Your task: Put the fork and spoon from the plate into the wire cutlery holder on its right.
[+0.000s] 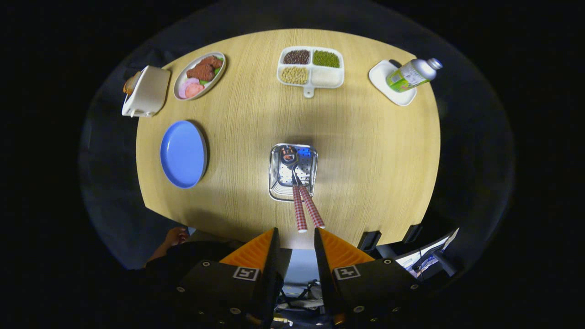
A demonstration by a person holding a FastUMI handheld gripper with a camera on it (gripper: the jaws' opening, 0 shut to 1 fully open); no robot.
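A wire cutlery holder (293,172) stands on the round wooden table (374,151), seen from above. Two utensils rest inside it, their red-and-white checked handles sticking up toward me: one handle (299,212) and a second handle (313,209) beside it. I cannot tell which is the fork and which the spoon. To the holder's left lies a blue plate (183,154) with nothing on it. My gripper (295,237) hangs above the table's near edge, fingers open with nothing between them; the handle tips lie just ahead of the fingers.
Beyond the holder sit a divided white dish of beans (311,66), a plate of food (199,75), a white toaster-like box (147,91) and a green bottle (413,74) lying on a small white tray (383,82). A person's hand (176,236) rests near the table's near edge.
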